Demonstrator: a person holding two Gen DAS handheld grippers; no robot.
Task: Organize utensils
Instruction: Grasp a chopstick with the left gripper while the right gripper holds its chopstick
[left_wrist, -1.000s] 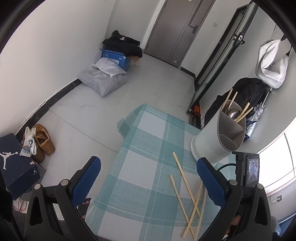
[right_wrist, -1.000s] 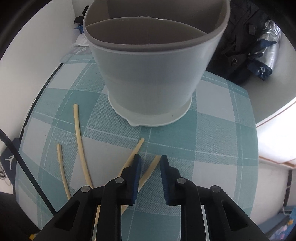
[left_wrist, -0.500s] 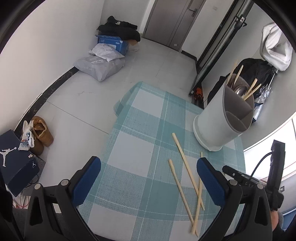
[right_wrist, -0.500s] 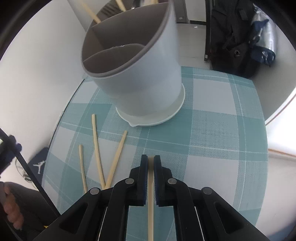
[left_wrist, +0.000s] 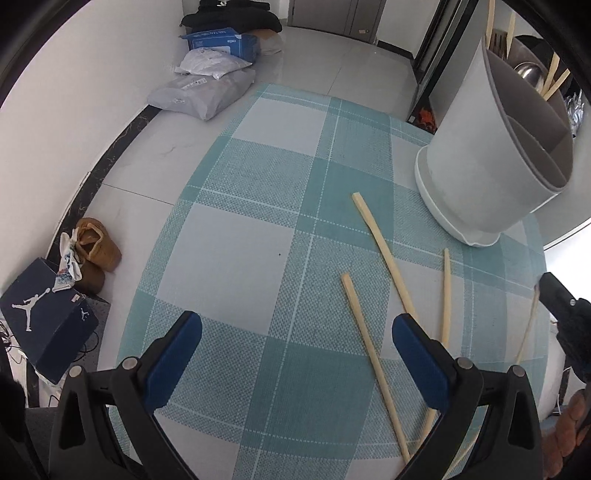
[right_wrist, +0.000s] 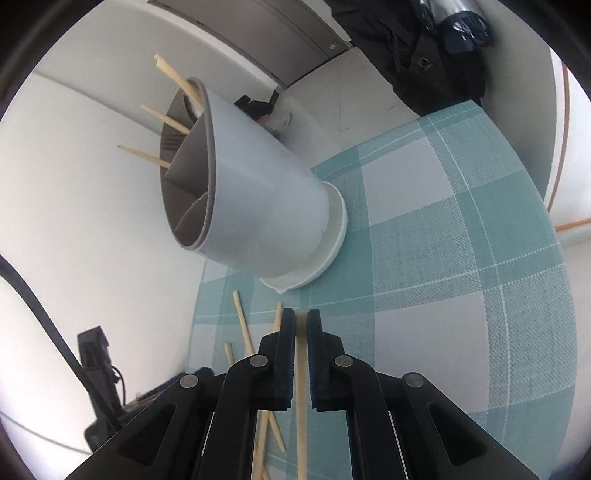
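Chopstick of pale wood (right_wrist: 300, 373) sits clamped between the closed right gripper (right_wrist: 301, 319); left gripper (left_wrist: 295, 350) hangs wide open, empty. Lift it toward eleven o'clock, tip down into the white divided holder (right_wrist: 258, 192), above its rim.

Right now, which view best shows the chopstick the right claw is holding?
The right wrist view: the chopstick runs clamped between the right claw's pads. The left wrist view catches only a thin stretch of it at its right edge.
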